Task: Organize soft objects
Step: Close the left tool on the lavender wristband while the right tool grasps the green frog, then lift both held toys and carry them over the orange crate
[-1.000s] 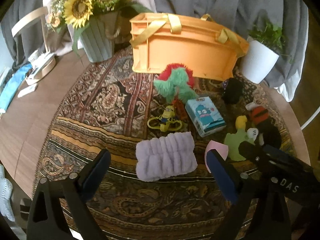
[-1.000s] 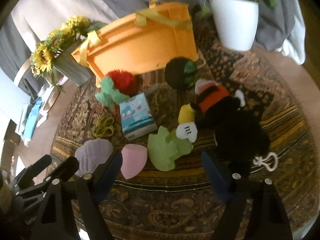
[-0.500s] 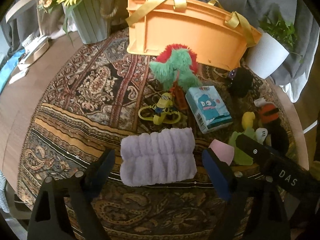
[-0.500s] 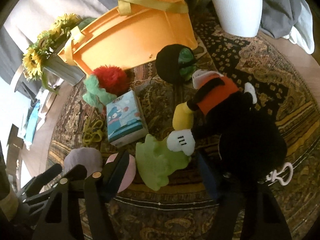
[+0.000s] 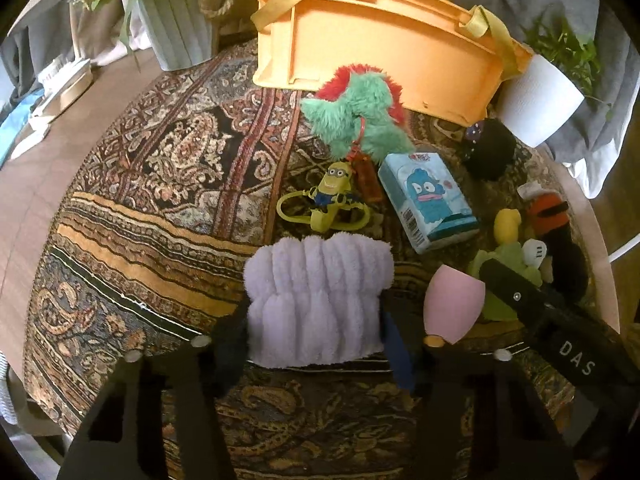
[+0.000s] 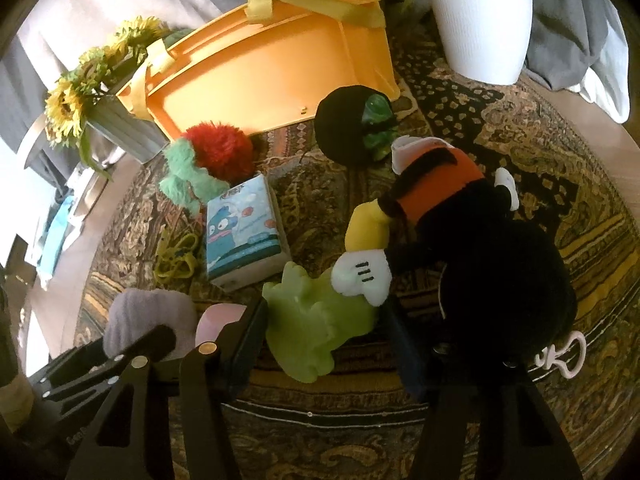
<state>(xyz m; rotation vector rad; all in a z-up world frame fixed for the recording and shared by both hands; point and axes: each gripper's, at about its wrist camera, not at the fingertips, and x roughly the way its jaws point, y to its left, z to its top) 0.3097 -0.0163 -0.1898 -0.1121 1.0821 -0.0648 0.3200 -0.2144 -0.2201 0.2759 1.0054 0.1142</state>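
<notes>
My left gripper [image 5: 314, 344] has its jaws on both sides of a fluffy lilac headband [image 5: 316, 300] lying on the patterned cloth; the jaws touch its sides. My right gripper [image 6: 324, 336] is open around a soft green toy [image 6: 316, 320], beside a black plush in an orange vest [image 6: 472, 248]. A pink sponge [image 5: 452, 304] lies between the grippers. A green and red furry toy [image 5: 360, 112], a black ball plush [image 5: 490, 148] and a blue tissue pack [image 5: 428, 200] lie further back. The orange basket [image 5: 384, 44] stands behind them.
A yellow minion keyring [image 5: 332, 200] lies behind the headband. A sunflower vase [image 5: 180, 20] stands at back left and a white plant pot [image 5: 536, 96] at back right. The round table's edge [image 5: 24, 184] curves on the left.
My left gripper moved forward and closed in around the lilac headband. My right gripper moved forward and down over the green toy.
</notes>
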